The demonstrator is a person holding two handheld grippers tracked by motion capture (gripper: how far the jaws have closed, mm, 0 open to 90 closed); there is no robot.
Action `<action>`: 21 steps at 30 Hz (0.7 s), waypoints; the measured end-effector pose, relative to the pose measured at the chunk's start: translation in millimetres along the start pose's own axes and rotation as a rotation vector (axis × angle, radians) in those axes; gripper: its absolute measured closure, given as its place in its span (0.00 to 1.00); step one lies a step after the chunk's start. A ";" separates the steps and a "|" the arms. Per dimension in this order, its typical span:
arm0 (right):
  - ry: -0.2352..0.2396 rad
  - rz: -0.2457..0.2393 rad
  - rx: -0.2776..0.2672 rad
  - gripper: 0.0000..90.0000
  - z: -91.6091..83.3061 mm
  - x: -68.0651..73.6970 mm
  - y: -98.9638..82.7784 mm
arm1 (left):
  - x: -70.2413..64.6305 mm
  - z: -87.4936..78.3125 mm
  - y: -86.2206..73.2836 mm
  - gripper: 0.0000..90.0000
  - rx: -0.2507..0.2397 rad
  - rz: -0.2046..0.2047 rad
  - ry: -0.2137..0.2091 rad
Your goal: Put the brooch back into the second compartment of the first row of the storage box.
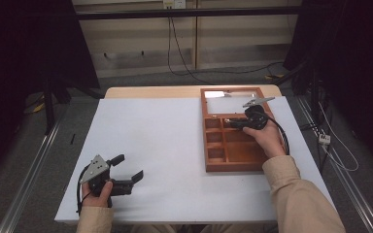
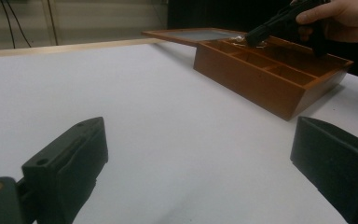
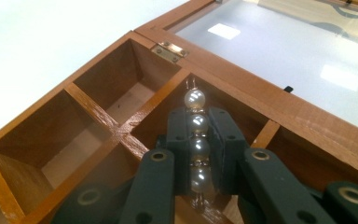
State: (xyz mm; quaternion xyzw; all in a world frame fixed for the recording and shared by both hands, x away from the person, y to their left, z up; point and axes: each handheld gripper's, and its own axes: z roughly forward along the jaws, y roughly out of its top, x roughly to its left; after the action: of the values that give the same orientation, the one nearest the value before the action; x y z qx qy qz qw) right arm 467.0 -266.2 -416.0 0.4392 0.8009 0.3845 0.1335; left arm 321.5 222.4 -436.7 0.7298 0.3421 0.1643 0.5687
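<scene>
Wooden box (image 1: pixel 233 158), one, reddish-brown, lying open on the right half of a white table (image 1: pixel 160 141); glass-paned lid (image 1: pixel 226 101) folded flat behind it. Two grippers counted from the high view: left gripper (image 1: pixel 128 169) low at the near left, jaws spread wide, grasping nothing; right gripper (image 1: pixel 229 120) over the box's far compartments. Grey floor around, cables along a pale back wall, dark drapes either side.

From the left gripper view: two black jaws well apart over bare white tabletop; box (image 2: pixel 270 79) off to the right, with the right gripper (image 2: pixel 254 39) dipping into it.

From the right gripper view: right gripper (image 3: pixel 196 140) clenched on one short pearl strand (image 3: pixel 196 135), four pearls counted, strand upright between the pads, above a compartment just beside the brass hinge (image 3: pixel 170 50). Three further open compartments visible at left.
</scene>
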 end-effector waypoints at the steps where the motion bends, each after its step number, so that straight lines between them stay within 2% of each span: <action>1: 0.000 -0.001 0.002 0.89 -0.2 -0.1 0.0 | -0.1 0.1 0.0 0.04 0.001 0.000 0.000; 8: -0.002 0.002 -0.001 0.87 0.1 0.7 0.8 | -0.1 0.3 0.0 0.04 0.002 0.001 -0.002; 10: -0.022 0.018 -0.009 0.76 -0.3 1.1 1.4 | 0.2 0.4 0.0 0.04 0.001 0.000 0.000; 16: -0.011 0.051 -0.034 0.63 -5.9 3.6 1.3 | 0.6 2.1 -0.1 0.04 0.003 -0.007 0.000; 19: -0.028 0.063 -0.044 0.48 -10.7 4.2 0.1 | 0.9 2.5 -0.2 0.04 0.002 -0.010 0.001; 21: -0.020 0.081 -0.059 0.42 -14.9 4.5 -0.7 | 0.6 2.8 0.0 0.04 0.006 -0.004 -0.001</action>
State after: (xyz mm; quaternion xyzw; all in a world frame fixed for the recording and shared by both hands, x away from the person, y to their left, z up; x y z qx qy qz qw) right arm 455.7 -270.2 -406.0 0.4711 0.7693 0.4087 0.1386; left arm 323.7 220.8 -437.6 0.7309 0.3437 0.1615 0.5671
